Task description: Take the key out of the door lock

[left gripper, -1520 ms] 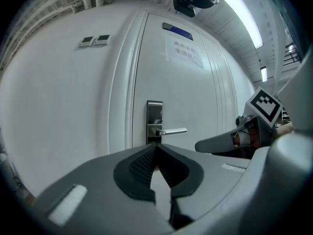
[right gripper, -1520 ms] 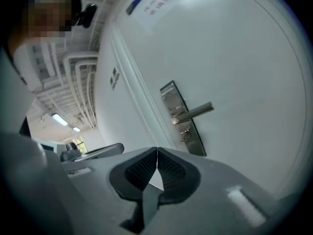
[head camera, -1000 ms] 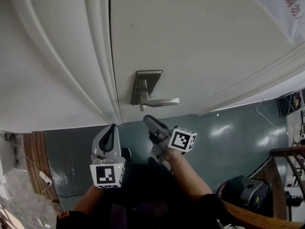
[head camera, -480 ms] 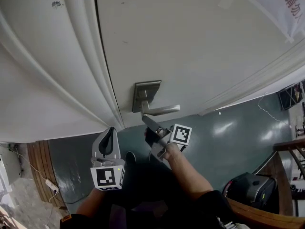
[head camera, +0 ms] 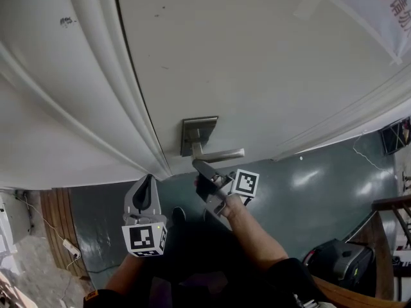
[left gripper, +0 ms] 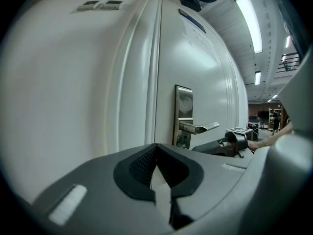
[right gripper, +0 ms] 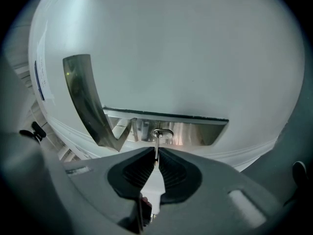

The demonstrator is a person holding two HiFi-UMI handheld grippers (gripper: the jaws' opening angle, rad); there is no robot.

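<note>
Key (right gripper: 156,142) edge-on, pinched in right hand-held gripper (right gripper: 156,153); head view hides it.

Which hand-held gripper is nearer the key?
Right. The right hand-held gripper grips the key at the lock; the left hand-held gripper sits back, apart from the door.

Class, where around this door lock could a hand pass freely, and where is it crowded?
Free: the bare white door panel above the silver lock plate. Crowded: below the silver lever handle, where the right gripper clamps the metal key.
</note>
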